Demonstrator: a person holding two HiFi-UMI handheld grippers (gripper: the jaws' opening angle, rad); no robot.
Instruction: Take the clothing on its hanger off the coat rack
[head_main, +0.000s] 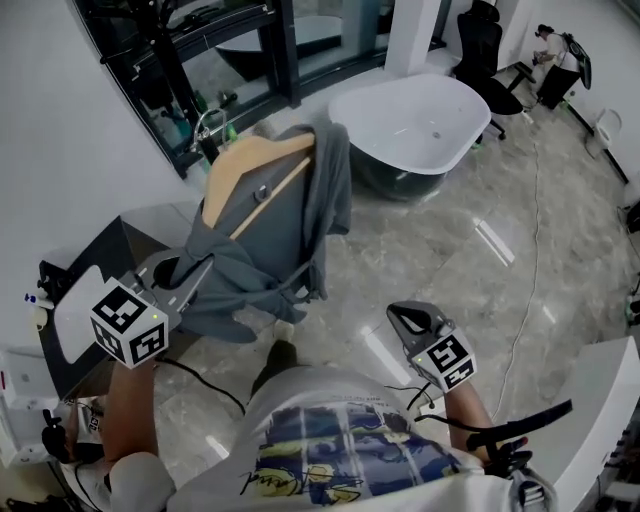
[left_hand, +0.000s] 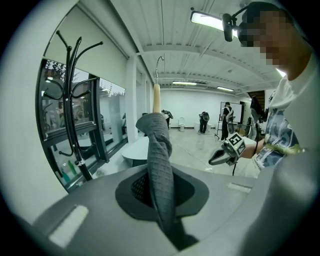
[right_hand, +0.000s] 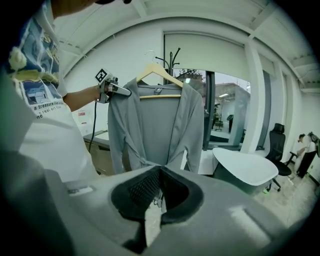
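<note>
A grey garment hangs on a wooden hanger, held in the air away from the black coat rack. My left gripper is shut on the garment's shoulder near the hanger's end; in the left gripper view the grey cloth runs up between the jaws to the wooden tip. The right gripper view has the whole garment on its hanger, with the left gripper at its left shoulder and the rack's hooks behind. My right gripper is shut and empty, lower right.
A white bathtub stands ahead on the marble floor. A dark cabinet is at the left under the wall. A black window frame runs behind the rack. An office chair and a floor cable are at the right.
</note>
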